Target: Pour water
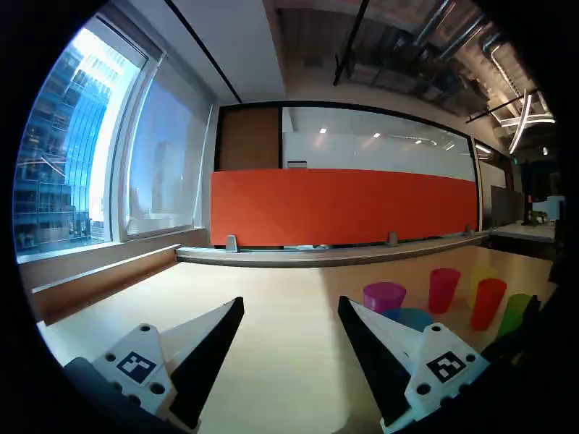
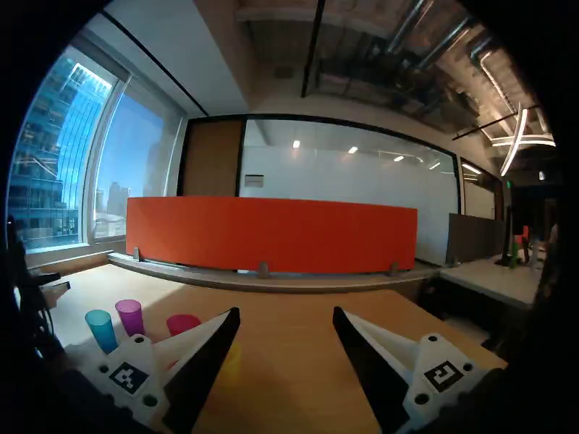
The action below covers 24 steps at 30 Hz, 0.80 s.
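We look along our left gripper (image 1: 290, 302), its two fingers spread wide over the pale wooden table (image 1: 289, 369) with nothing between them. By the right-hand finger, cups stand close together: a purple cup (image 1: 384, 296), a blue cup (image 1: 412, 317) partly behind that finger, a pink cup (image 1: 444, 288), an orange cup (image 1: 488, 304) before a yellow cup (image 1: 480, 275), and a green cup (image 1: 516, 312). An orange partition (image 1: 340, 206) runs along the table's far edge.
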Tool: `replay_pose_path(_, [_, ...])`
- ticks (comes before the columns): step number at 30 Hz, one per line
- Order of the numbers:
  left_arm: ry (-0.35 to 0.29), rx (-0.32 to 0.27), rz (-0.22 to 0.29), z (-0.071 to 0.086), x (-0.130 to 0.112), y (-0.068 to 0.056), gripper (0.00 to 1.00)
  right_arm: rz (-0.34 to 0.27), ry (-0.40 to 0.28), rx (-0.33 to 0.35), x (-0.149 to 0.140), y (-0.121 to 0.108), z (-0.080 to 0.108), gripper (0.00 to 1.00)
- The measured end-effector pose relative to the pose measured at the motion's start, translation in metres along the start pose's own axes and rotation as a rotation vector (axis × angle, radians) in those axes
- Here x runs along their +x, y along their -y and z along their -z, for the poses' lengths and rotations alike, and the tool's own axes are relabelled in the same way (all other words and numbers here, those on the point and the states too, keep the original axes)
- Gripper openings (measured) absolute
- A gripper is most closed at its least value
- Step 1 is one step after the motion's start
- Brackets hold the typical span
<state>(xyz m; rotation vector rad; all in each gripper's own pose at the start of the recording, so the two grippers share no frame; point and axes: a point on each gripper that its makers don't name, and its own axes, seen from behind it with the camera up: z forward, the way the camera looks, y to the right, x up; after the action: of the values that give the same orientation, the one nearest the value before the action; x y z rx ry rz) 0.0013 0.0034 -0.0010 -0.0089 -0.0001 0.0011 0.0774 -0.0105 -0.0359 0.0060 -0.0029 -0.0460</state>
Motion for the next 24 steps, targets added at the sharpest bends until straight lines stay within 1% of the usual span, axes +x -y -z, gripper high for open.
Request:
replay_pose_path(6, [0.0, 0.0, 0.0, 0.0, 0.0, 0.001, 0.97, -0.015, -0.026, 0.002, 0.0, -0.009, 0.004, 0.99])
replay_pose_path(11, [0.0, 0.0, 0.0, 0.0, 0.0, 0.001, 0.97, -0.021, -0.04, 0.004, -0.01, -0.015, 0.004, 0.99])
replay_pose_path(15, [0.0, 0.0, 0.0, 0.0, 0.0, 0.001, 0.97, -0.035, -0.037, 0.014, -0.017, -0.015, 0.001, 0.99])
replay_pose_path(20, [0.0, 0.0, 0.0, -0.001, 0.0, 0.001, 0.97, -0.053, -0.056, 0.025, -0.019, -0.014, -0.006, 0.99])
replay_pose_path(24, [0.0, 0.0, 0.0, -0.001, 0.0, 0.0, 0.97, -0.065, -0.066, 0.02, -0.024, -0.016, -0.011, 0.99])
